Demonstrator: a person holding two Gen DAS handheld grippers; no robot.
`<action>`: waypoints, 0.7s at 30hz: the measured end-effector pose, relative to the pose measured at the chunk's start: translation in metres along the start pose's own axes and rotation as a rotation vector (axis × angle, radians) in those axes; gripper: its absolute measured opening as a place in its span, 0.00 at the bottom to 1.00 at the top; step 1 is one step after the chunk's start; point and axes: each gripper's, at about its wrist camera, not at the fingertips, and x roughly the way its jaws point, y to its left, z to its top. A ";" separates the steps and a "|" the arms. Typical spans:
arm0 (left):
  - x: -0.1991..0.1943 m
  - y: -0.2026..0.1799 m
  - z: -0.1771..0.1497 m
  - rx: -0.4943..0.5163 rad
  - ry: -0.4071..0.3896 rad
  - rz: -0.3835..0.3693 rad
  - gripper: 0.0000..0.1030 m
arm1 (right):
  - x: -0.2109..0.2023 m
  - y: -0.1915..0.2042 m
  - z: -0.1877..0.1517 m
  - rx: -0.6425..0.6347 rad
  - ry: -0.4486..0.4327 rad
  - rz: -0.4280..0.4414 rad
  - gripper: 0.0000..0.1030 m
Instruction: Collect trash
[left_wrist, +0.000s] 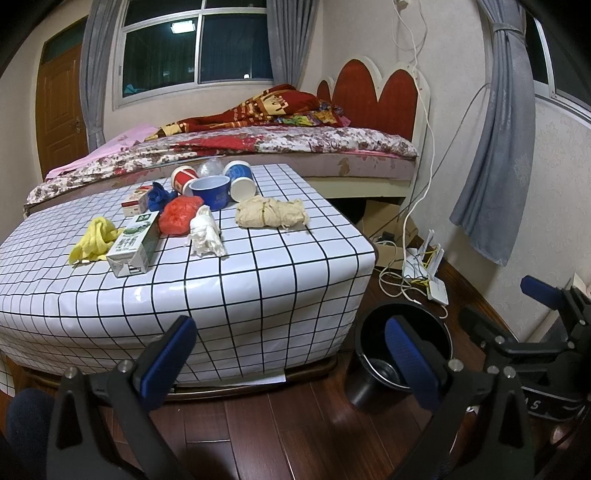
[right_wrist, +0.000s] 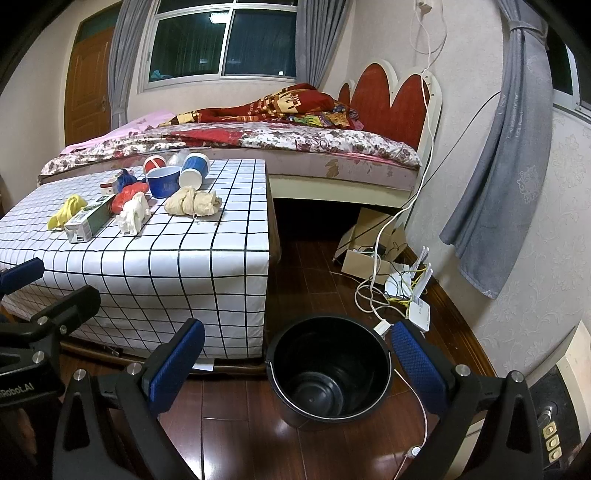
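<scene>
Trash lies on a low table with a white checked cloth (left_wrist: 258, 280): a yellow rag (left_wrist: 94, 240), a green milk carton (left_wrist: 135, 243), a red plastic bag (left_wrist: 180, 214), crumpled white tissue (left_wrist: 207, 232), a beige paper wad (left_wrist: 271, 212), a blue bowl (left_wrist: 211, 190) and paper cups (left_wrist: 240, 181). An empty black bucket (right_wrist: 328, 369) stands on the floor right of the table. My left gripper (left_wrist: 291, 354) is open and empty, low before the table's front. My right gripper (right_wrist: 299, 362) is open and empty, just in front of the bucket.
A bed (right_wrist: 295, 147) stands behind the table. Cables, a router (right_wrist: 419, 308) and a cardboard box (right_wrist: 364, 254) lie on the wooden floor by the right wall. A grey curtain (right_wrist: 495, 184) hangs at the right.
</scene>
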 end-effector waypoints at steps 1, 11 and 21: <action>0.000 0.000 0.000 0.000 -0.001 0.000 0.99 | 0.000 -0.001 0.000 0.000 0.001 0.000 0.99; 0.006 0.009 0.000 -0.017 0.003 0.014 0.99 | 0.003 0.000 0.001 -0.001 0.002 0.013 0.99; 0.025 0.069 0.011 -0.099 0.024 0.044 0.99 | 0.034 0.029 0.025 -0.055 0.001 0.131 0.99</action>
